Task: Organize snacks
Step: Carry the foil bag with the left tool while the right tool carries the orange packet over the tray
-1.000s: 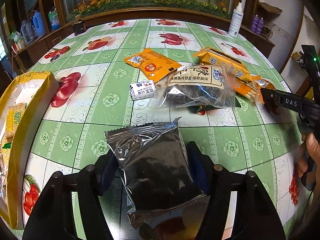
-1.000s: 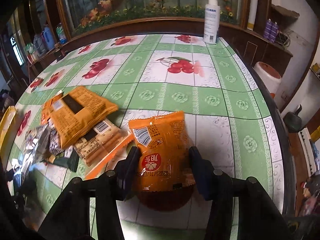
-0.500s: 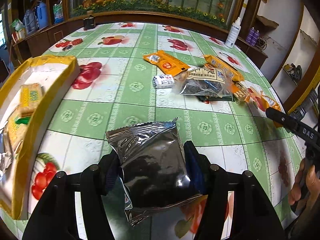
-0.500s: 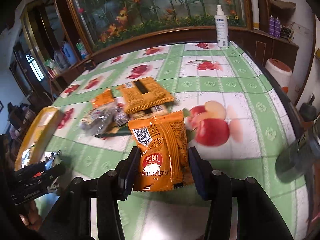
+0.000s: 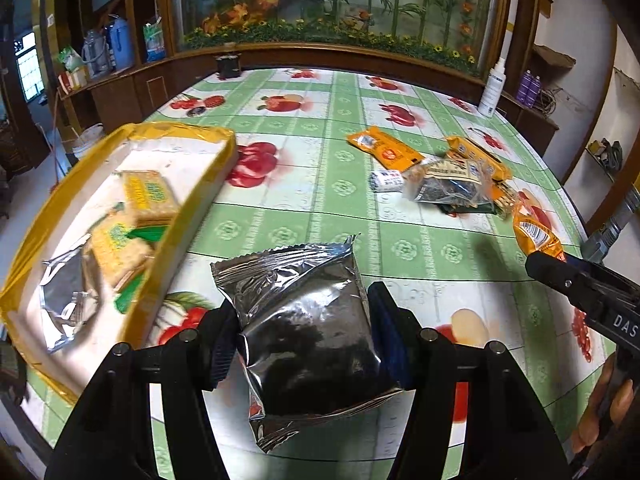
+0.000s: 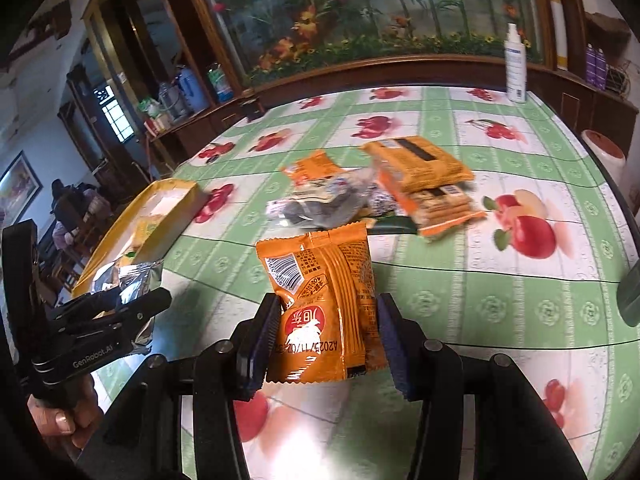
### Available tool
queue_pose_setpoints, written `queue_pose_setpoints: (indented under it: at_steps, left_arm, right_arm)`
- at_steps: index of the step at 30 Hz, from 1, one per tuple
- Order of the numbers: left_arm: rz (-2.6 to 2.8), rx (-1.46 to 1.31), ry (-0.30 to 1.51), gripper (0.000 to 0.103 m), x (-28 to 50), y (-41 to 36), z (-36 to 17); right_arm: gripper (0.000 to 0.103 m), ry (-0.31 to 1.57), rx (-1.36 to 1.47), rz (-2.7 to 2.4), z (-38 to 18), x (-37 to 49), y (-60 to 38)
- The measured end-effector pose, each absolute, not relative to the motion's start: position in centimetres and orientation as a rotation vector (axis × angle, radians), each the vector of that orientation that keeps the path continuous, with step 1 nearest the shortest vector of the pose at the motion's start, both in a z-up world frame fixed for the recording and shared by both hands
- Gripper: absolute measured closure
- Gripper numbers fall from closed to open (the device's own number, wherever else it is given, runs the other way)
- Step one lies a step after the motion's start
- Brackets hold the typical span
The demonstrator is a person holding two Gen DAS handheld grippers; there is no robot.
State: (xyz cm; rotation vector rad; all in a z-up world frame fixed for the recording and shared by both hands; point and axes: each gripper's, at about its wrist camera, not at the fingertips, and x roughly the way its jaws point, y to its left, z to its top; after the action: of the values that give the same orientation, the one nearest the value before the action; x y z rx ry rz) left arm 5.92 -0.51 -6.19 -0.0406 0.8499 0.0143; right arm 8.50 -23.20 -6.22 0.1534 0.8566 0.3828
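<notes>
The silver packet [image 5: 304,320] is pinched between the two fingers of the left gripper [image 5: 302,332], which press on its puffy sides. It is held up above the table [image 5: 320,208], just beside the yellow tray [image 5: 192,216], where biscuit packs [image 5: 148,194] and another silver packet [image 5: 66,300] already lie. The orange packet [image 6: 324,312] is pinched the same way by the right gripper [image 6: 326,340], nearer the loose pile of snacks [image 6: 380,196].

Both packets look light and soft (like little pillows full of air). The foil looks smooth and is likely slippery, so a packet could slide out. What is inside may break if squeezed hard. The middle of each packet seems the best place to be held, with a soft squeeze.
</notes>
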Motion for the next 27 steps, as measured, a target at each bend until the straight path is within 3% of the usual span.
queue_pose_setpoints:
  at_steps: [27]
  left_arm:
    - [0.195, -0.146, 0.824, 0.043, 4.0, 9.3, -6.5]
  right_arm:
    - [0.053, 0.894, 0.062, 0.591, -6.1, 7.9, -10.9]
